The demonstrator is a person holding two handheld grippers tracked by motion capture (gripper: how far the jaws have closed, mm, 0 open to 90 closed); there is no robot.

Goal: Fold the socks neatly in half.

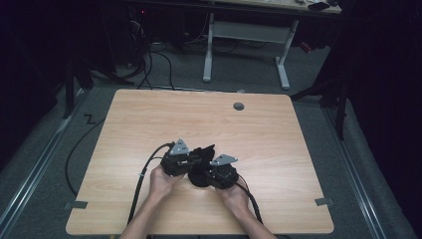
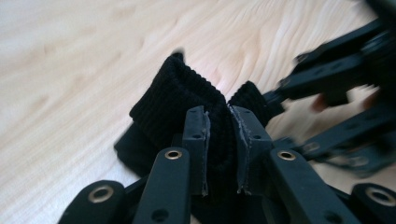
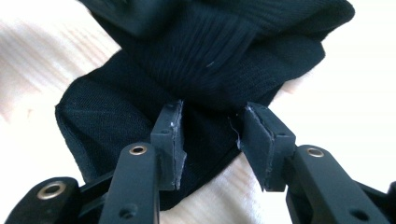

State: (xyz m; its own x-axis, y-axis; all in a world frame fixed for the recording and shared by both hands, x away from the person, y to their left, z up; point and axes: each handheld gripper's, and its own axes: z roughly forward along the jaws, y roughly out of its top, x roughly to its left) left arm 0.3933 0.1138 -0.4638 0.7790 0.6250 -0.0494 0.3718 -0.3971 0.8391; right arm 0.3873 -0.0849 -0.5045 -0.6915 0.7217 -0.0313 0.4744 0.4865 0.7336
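1. Dark floor with trailing cables surrounds a light wooden table [image 1: 149,114] in the high view; a white-legged desk [image 1: 246,32] stands in the upper middle of the frame, and a round grey grommet [image 1: 239,106] sits in the tabletop toward its far edge.
2. Two hands come in from the bottom of that view and meet at the lower middle of the table, each holding a gripper; the two grippers sit close together.
3. Between them lies a black ribbed sock [image 1: 200,172], bunched up on the wood.
4. The left gripper [image 2: 218,140] pinches a fold of the sock's ribbed cuff: in the left gripper view the fabric is squeezed between its two pads, rising above them at the centre of the frame.
5. The right gripper [image 3: 210,140] has its jaws spread; in the right gripper view the sock's smoother part lies under and between them, and neither pad presses on it.
6. The right gripper also appears blurred at the right edge of the left gripper view, near the cuff.
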